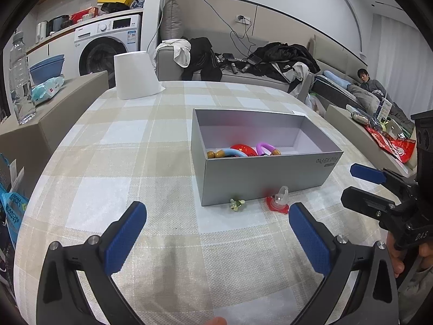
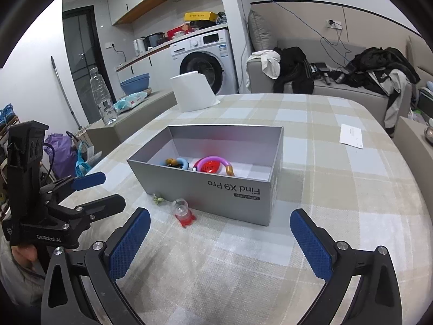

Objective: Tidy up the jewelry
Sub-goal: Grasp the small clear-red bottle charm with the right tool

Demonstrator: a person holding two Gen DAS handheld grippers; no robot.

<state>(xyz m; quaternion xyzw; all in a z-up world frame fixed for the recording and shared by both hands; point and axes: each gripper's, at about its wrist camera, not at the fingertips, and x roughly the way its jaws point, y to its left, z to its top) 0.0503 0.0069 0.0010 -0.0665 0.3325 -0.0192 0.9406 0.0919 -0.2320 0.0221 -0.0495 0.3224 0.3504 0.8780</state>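
- Both claws, left gripper (image 1: 217, 234) and right gripper (image 2: 220, 239), are spread wide, holding nothing.
- The red ring (image 2: 184, 214) and green trinket (image 2: 158, 199) lie outside the grey box (image 2: 235, 195), against its near wall.
- The ring sits ahead-left of the right gripper and ahead-right of the left; neither is clearly nearer.

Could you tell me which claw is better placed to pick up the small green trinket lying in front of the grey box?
Probably left: small green trinket lies nearly centred ahead of the open left claw.

box (image 1: 259, 173) near wall hides bracelets' lower parts | green trinket (image 1: 237, 204) too small to identify
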